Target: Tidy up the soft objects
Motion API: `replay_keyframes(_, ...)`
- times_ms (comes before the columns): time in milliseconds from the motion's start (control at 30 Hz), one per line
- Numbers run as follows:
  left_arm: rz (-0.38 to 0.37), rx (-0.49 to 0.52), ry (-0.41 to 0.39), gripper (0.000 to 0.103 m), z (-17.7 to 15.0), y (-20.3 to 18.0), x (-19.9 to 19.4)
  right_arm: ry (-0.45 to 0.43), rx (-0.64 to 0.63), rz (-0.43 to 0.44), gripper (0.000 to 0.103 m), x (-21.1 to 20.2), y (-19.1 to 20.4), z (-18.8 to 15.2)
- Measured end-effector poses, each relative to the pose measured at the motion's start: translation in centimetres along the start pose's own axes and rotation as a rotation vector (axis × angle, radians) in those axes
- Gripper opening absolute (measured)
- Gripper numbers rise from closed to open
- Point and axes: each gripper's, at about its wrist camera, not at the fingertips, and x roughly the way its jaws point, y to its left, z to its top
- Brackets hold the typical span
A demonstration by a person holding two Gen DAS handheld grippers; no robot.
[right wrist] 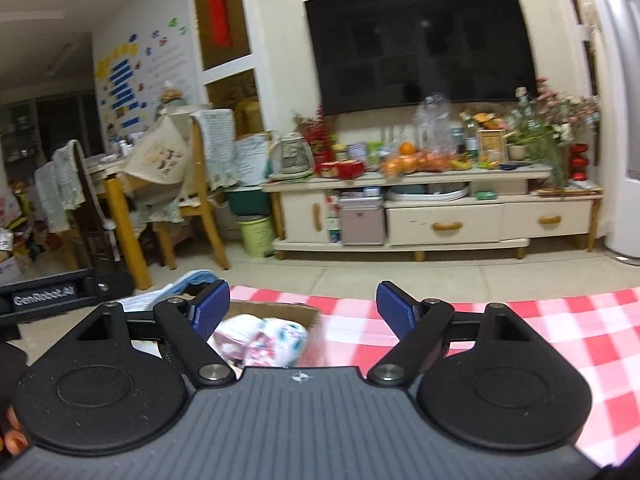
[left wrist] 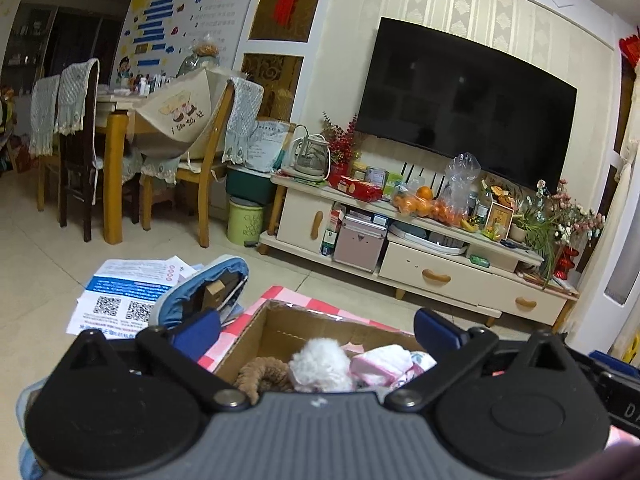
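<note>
The soft objects (left wrist: pixel 344 364) are gathered inside the cardboard box (left wrist: pixel 276 330) on the checked tabletop (right wrist: pixel 560 320), so both the left gripper (left wrist: pixel 320 330) and right gripper (right wrist: pixel 303 306) are held above with fingers spread, nothing pinched.

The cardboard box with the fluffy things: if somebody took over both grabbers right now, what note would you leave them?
Left gripper: open, nothing between its fingers, above the near end of the cardboard box.
Right gripper: open and empty, over the red-checked cloth, the box to its left.
In the box: a brown plush piece, a white fluffy toy and pink-and-white fabric.
Done: these three soft items are in the box.
Left: no other soft item shows on the visible cloth; check outside the cameras' view. A blue pouch and leaflets lie beyond the box.
</note>
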Motion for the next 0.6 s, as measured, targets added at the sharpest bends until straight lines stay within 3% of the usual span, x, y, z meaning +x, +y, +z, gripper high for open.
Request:
replay_keyframes(367,-0.012,0.084,0.027,0.102,-2.0,-0.8,-3.2,0.059,0.051,-0.094,0.103,-4.3,-1.0,-2.4)
replay_keyframes(600,-0.016,0.145,0.020,0.102,-3.6,-1.6,-6.3,0.084,0.062,-0.100,0.103,-5.4,-0.6,-3.3)
